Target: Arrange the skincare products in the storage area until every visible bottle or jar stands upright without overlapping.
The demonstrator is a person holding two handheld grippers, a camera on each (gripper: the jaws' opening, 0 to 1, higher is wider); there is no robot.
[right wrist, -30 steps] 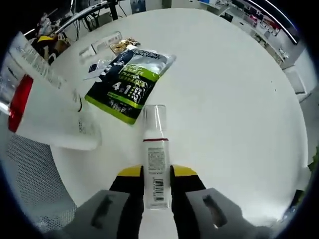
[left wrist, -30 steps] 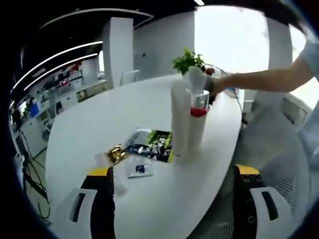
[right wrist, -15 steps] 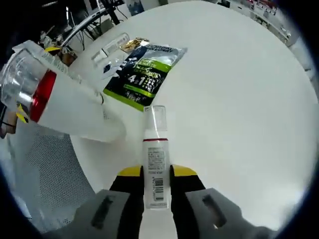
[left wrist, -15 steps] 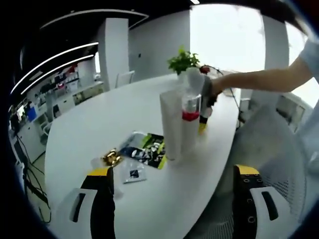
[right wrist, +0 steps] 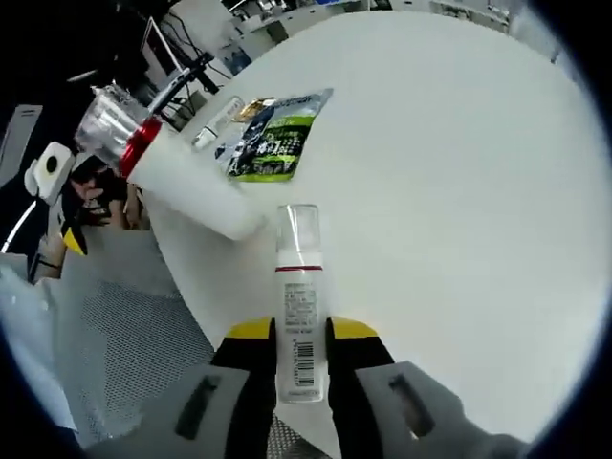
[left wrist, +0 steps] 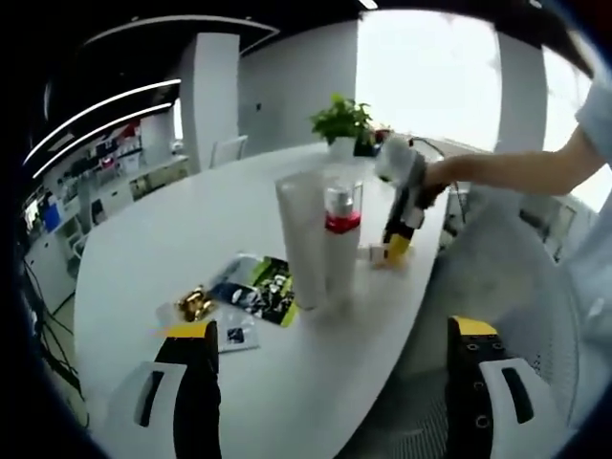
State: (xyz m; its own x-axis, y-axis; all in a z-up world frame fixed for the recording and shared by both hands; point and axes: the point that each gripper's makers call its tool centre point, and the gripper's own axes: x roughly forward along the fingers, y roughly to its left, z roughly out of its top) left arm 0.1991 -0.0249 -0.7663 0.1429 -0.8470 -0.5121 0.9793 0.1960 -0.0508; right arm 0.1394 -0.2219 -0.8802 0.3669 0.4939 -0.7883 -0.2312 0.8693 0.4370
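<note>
The right tongs (right wrist: 300, 356) pinch a small bottle (right wrist: 298, 316), which points forward along them toward the table (right wrist: 459, 191). It must turn upright beside the tall bottle (left wrist: 339, 244). The left tongs (left wrist: 335, 382) are wide open and hold nothing.

- The small clear-capped white bottle's (right wrist: 299, 316) lower end is hidden between the right gripper's jaws.
- Print on the green-and-black flat sachet (right wrist: 273, 142) is unreadable.
- The small gold packet (left wrist: 194, 305) is blurred.

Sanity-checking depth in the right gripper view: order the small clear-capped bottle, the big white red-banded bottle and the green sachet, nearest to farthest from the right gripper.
1. Small clear-capped bottle: clamped between the right gripper's jaws, pointing forward.
2. Big white red-banded bottle: just ahead, to the view's left, near the table's edge.
3. Green sachet: beyond that bottle, lying flat.
</note>
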